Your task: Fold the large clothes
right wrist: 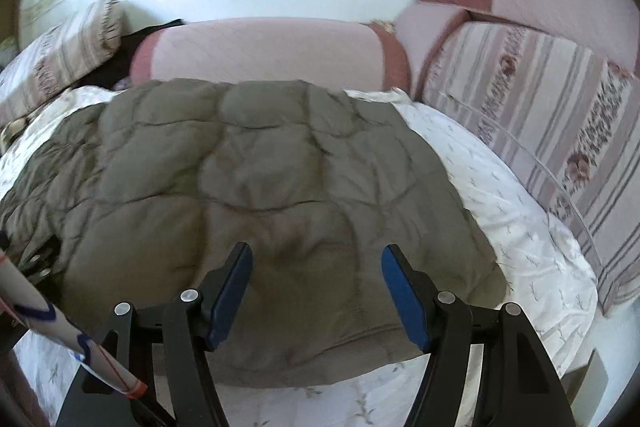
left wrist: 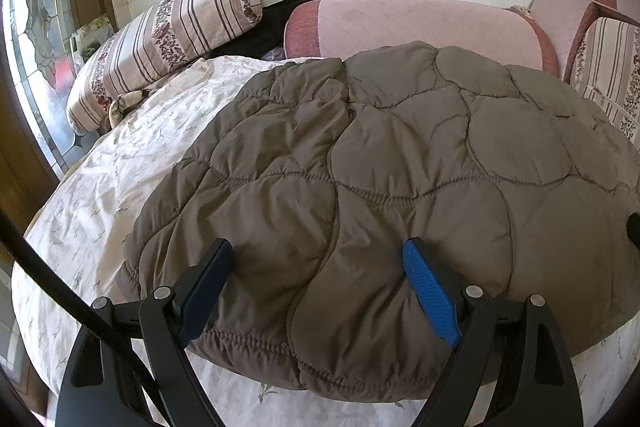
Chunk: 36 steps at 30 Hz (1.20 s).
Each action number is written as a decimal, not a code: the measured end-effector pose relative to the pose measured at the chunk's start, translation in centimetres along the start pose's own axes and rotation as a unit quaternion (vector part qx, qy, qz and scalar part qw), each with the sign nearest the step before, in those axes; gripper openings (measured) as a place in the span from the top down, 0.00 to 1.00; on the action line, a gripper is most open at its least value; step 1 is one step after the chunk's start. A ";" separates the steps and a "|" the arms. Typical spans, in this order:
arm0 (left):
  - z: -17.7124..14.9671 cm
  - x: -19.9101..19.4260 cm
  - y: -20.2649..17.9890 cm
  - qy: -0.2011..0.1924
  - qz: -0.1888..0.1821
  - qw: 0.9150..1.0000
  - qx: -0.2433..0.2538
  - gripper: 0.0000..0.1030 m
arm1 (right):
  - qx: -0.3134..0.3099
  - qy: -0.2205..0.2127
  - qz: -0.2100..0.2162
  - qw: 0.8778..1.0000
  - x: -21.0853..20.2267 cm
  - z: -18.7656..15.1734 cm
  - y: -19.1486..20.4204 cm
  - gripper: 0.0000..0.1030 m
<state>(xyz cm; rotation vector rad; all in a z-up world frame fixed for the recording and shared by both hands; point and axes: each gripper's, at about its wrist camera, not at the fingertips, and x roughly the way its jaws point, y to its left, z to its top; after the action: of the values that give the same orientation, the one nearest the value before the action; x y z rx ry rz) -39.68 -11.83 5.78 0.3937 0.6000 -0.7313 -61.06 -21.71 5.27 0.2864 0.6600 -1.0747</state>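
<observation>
A brown quilted padded garment (left wrist: 380,167) lies spread flat on a white floral sheet (left wrist: 120,163). My left gripper (left wrist: 318,247) is open and empty, its blue-padded fingers (left wrist: 428,287) hovering over the garment's near hem. The garment also shows in the right wrist view (right wrist: 248,179), a little blurred. My right gripper (right wrist: 316,253) is open and empty above the garment's near right part. The left gripper's black body (right wrist: 36,259) peeks in at that view's left edge.
A striped floral pillow (left wrist: 168,35) lies at the back left, a pink cushion (left wrist: 412,23) along the tiled wall, and a dark cloth (left wrist: 276,19) between them. A striped cushion (right wrist: 552,131) and pink armrest stand at the right. A window (left wrist: 36,39) is at far left.
</observation>
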 end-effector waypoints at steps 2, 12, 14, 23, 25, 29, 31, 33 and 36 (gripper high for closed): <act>0.0 0.0 0.0 0.000 0.000 1.000 0.001 0.16 | -0.011 0.014 0.010 1.000 0.5 -0.4 0.7 0.30; -0.2 0.2 -0.1 -0.001 0.004 1.000 0.005 0.15 | 0.013 0.066 0.043 0.997 3.4 -1.2 0.2 0.28; -0.2 -0.3 0.6 -0.003 0.003 1.000 -0.004 0.15 | 0.021 0.057 0.054 0.997 2.7 -0.8 -0.4 0.28; -0.2 -1.5 6.9 0.011 0.026 0.996 -0.090 0.15 | 0.099 0.015 0.056 0.993 -0.5 0.2 -6.3 0.41; -0.4 -0.3 7.9 0.039 0.029 0.993 -0.106 0.15 | 0.118 0.050 0.056 0.990 0.9 -0.3 -7.3 0.59; -1.0 1.5 8.4 0.074 0.030 0.990 -0.121 0.11 | 0.150 0.102 0.076 0.980 3.4 -1.5 -8.3 0.60; -1.1 1.5 7.9 0.068 0.040 0.991 -0.110 0.11 | 0.138 0.097 0.071 0.983 3.3 -1.4 -8.0 0.59; -1.3 1.1 7.9 0.062 0.043 0.992 -0.106 0.11 | 0.126 0.089 0.064 0.986 2.6 -1.6 -7.7 0.59; -1.7 -0.2 8.0 0.055 0.043 0.991 -0.115 0.11 | 0.124 0.057 0.070 0.988 0.3 -1.9 -7.5 0.57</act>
<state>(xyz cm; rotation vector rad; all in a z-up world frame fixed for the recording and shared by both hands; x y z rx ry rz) -34.65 -5.38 5.60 0.2452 0.7590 -0.5537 -68.25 -24.44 4.33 0.6045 0.5992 -1.0111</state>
